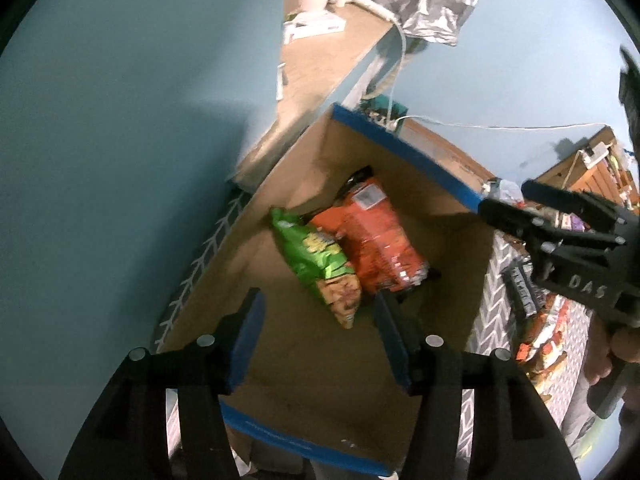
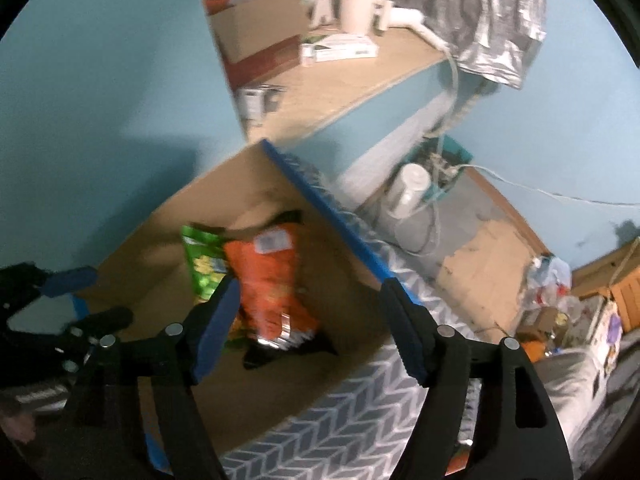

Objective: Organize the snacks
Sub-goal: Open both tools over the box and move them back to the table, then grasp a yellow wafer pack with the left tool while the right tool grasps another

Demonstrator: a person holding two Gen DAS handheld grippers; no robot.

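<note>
The box (image 1: 404, 168) is plain brown cardboard, matt and slightly fibrous inside, its rim edged in smooth blue tape or print; the green bag (image 1: 316, 260) and orange bag (image 1: 376, 240) lying in it are thin glossy film that crinkles and catches light, the orange one showing a silvery foil edge in the right wrist view; the left gripper (image 1: 320, 312) and right gripper (image 2: 308, 304) are matt black plastic with dull metal pins, their pads (image 1: 250, 332) blue and probably rubbery, though blur hides the texture; the cloth (image 2: 340, 432) under the box is soft woven fabric with a chevron print; the shelf (image 2: 340, 80) looks like matt wood; the crumpled sheet (image 2: 480, 12) above is shiny metallic foil.
</note>
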